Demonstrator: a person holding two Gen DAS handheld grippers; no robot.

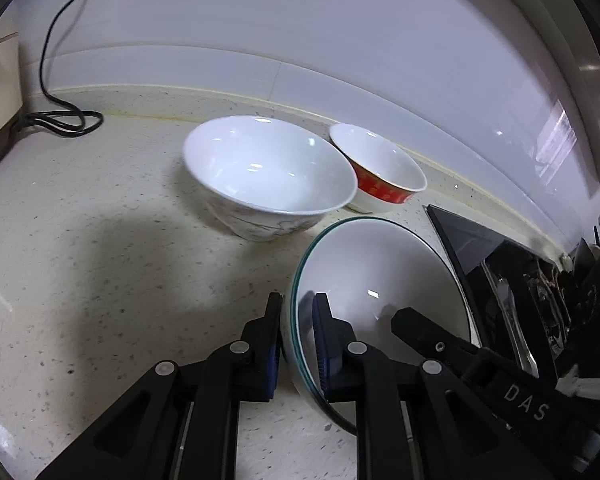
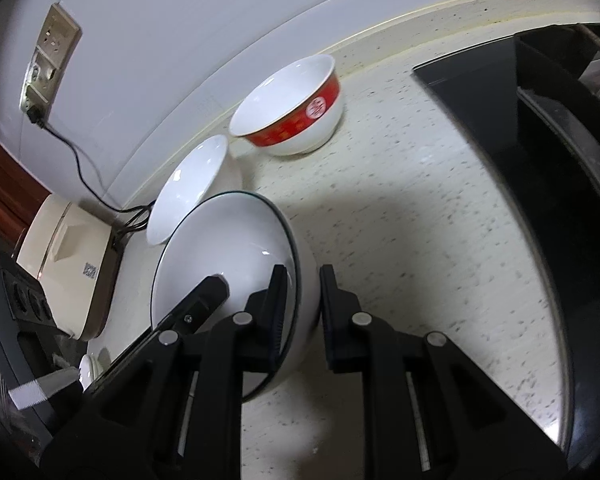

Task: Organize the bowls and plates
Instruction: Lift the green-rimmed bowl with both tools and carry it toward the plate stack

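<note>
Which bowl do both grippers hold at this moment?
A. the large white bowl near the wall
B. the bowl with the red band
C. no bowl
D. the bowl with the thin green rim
D: the left gripper and the right gripper each clamp the wall of the green-rimmed bowl, one finger inside and one outside.

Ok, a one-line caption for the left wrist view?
Both claws, left and right, grip the green-rimmed bowl on the counter.

At frame centre the speckled cream counter [image 1: 100, 240] carries a white bowl [image 1: 268, 172] with faint grey floral lines, a red-banded white bowl [image 1: 380, 176], and, lower right, a green-rimmed white bowl [image 1: 380, 272].
</note>
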